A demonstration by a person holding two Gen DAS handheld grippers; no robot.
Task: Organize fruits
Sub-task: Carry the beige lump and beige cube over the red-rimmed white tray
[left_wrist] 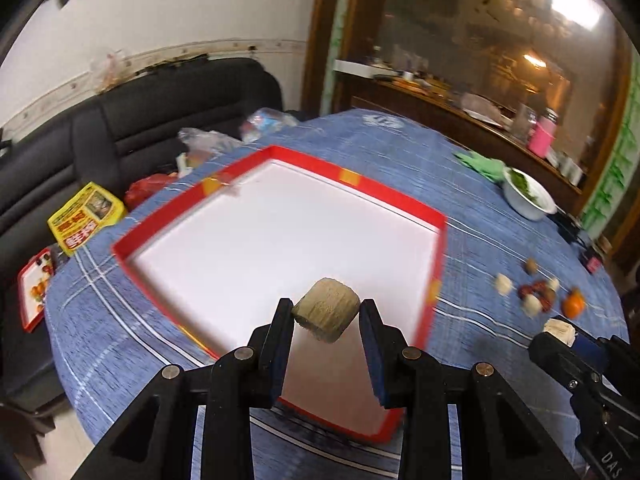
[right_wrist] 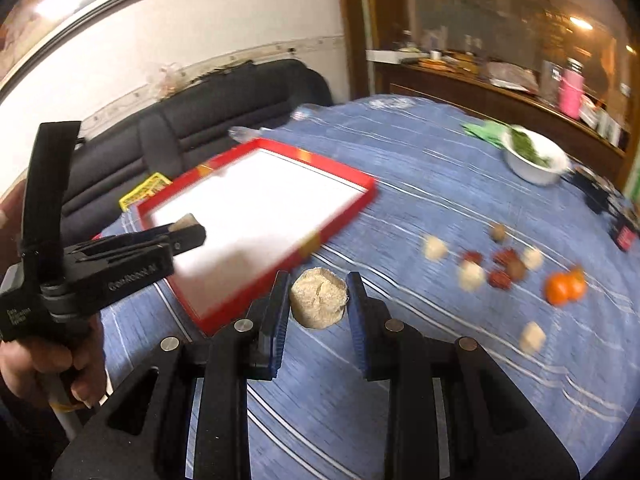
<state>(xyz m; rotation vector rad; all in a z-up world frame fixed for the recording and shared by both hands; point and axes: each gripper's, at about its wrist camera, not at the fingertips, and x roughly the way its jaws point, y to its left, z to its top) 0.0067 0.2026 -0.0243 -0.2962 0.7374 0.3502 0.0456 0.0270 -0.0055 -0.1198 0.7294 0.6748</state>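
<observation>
My left gripper (left_wrist: 326,307) is shut on a tan, fibrous, cylinder-shaped chunk (left_wrist: 326,314), held above the near part of the red-rimmed white tray (left_wrist: 384,190). My right gripper (right_wrist: 319,280) is shut on a beige round chunk (right_wrist: 319,300), held over the blue tablecloth just right of the tray (right_wrist: 344,170). In the left wrist view the right gripper (left_wrist: 558,330) shows at the lower right with a pale piece in it. In the right wrist view a hand (right_wrist: 52,360) holds the left gripper (right_wrist: 192,227) over the tray. Loose fruit lies to the right: oranges (right_wrist: 564,286), red dates (right_wrist: 504,258) and pale chunks (right_wrist: 434,248).
A white bowl of greens (right_wrist: 534,156) and a green cloth (left_wrist: 480,162) sit at the far right of the round table. A yellow box (left_wrist: 86,216), plastic bags (left_wrist: 208,140) and a black sofa (left_wrist: 160,112) lie beyond the table's left edge. A wooden sideboard (right_wrist: 500,96) stands behind.
</observation>
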